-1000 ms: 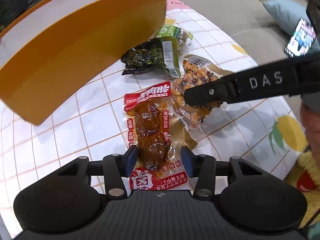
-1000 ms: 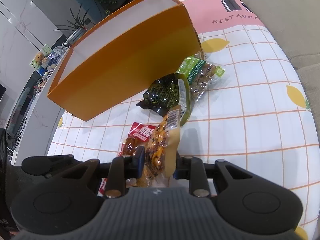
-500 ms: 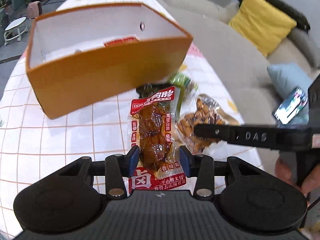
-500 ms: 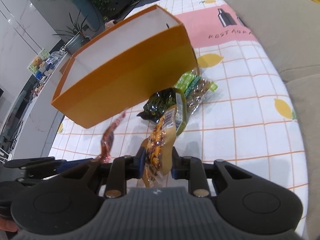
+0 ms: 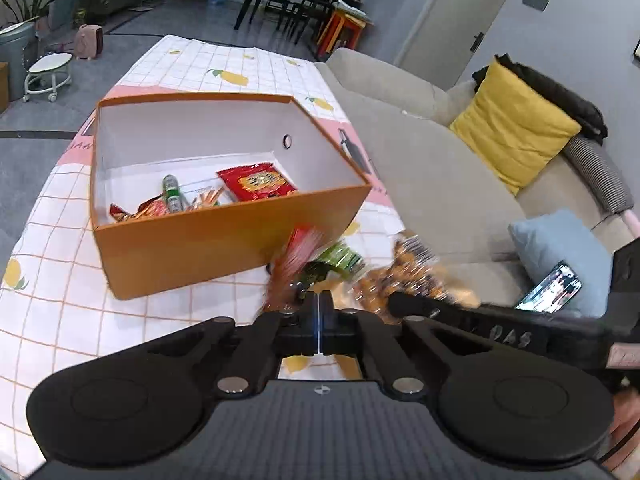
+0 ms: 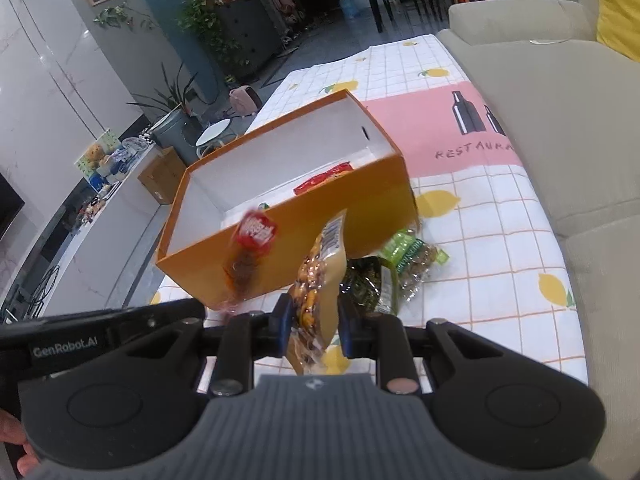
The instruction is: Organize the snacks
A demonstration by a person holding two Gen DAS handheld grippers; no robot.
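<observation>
I carry two packets toward open orange cardboard box (image 5: 224, 248): left gripper (image 5: 318, 304) pinches red braised-meat packet (image 5: 298, 256), right gripper (image 6: 312, 326) clamps clear nut packet (image 6: 320, 268). Next: lift both above near box wall, then release.

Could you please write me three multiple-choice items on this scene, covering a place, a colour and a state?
1. Where do the dark green packet and the light green packet lie?
A. inside the box
B. on the tablecloth beside the orange box
C. on the sofa

2. What colour is the inside of the orange box?
A. white
B. orange
C. black

3. What is the state of the right tool?
A. open and empty
B. shut on the tan snack packet
C. lying on the table

Key:
1 B, both rest on the checked cloth by the box's near corner.
2 A, the inner walls show white.
3 B, the packet stands pinched between its pads.
</observation>
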